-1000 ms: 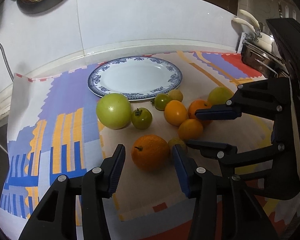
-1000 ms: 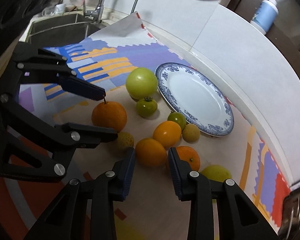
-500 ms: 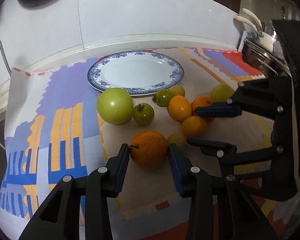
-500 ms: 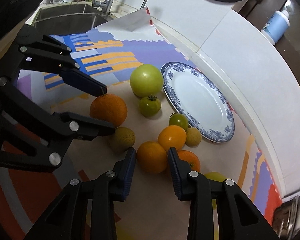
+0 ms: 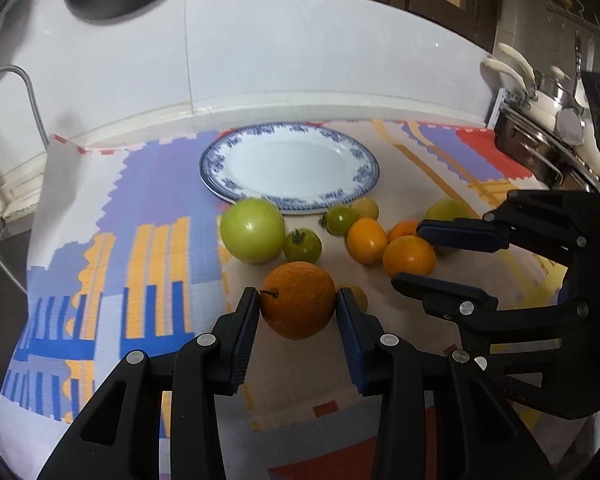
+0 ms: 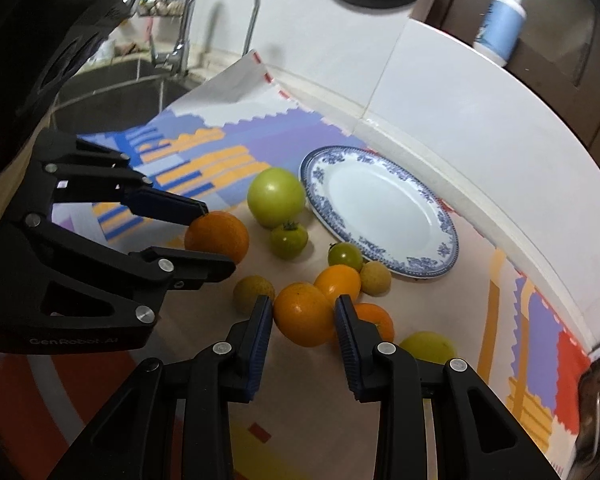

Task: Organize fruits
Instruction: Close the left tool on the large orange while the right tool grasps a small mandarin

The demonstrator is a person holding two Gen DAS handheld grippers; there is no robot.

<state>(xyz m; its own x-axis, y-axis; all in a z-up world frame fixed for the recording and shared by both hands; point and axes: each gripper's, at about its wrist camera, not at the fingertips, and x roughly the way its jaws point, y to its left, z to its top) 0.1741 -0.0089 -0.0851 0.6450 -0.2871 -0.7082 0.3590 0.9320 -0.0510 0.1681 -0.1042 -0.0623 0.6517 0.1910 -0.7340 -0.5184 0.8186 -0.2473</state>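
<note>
My left gripper [image 5: 297, 304] is shut on a large orange [image 5: 298, 299], its pads touching both sides; it also shows in the right wrist view [image 6: 218, 236]. My right gripper [image 6: 303, 316] is shut on a smaller orange [image 6: 303, 314], seen in the left wrist view too [image 5: 409, 255]. A blue-rimmed white plate [image 5: 370, 168] lies empty behind the fruit. A big green tomato [image 5: 253, 229], two small green tomatoes [image 5: 302, 245], another orange [image 6: 337, 282] and pale yellow fruits [image 6: 254, 289] lie on the patterned cloth [image 5: 148, 208].
A white backsplash wall [image 5: 260, 60] rises behind the plate. A sink with a tap [image 6: 188, 24] lies to the left. Steel pots [image 5: 540, 136] stand at the right. A blue bottle [image 6: 500, 28] sits on the ledge.
Both grippers moved forward and closed: the left jaws came around the large orange and the right jaws around the smaller orange. The other fruits stayed put.
</note>
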